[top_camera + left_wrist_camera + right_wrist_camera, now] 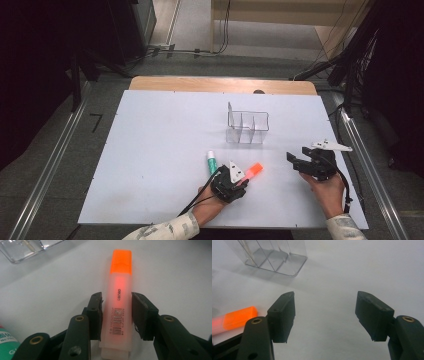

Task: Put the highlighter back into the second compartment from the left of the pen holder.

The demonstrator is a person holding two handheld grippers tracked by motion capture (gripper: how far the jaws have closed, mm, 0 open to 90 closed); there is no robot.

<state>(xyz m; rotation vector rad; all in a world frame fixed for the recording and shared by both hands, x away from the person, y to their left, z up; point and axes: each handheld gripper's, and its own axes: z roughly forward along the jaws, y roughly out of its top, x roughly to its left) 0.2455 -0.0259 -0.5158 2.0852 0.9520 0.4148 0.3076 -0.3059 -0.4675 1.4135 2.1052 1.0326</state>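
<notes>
Orange highlighter (118, 307) flat on the white tabletop (150, 150), cap pointing away, body between the left gripper (117, 315) jaws — left pad seemingly touching, a sliver of gap at the right, so not yet clamped. Just beside it, a green-and-white tube (212, 162). Farther off, a clear divided box (246, 127). Right gripper (325, 315) gaping wide, nothing between its jaws — well apart.

Overhead camera faces forward-down; both tool cameras closely share the orange highlighter (120, 302)
</notes>
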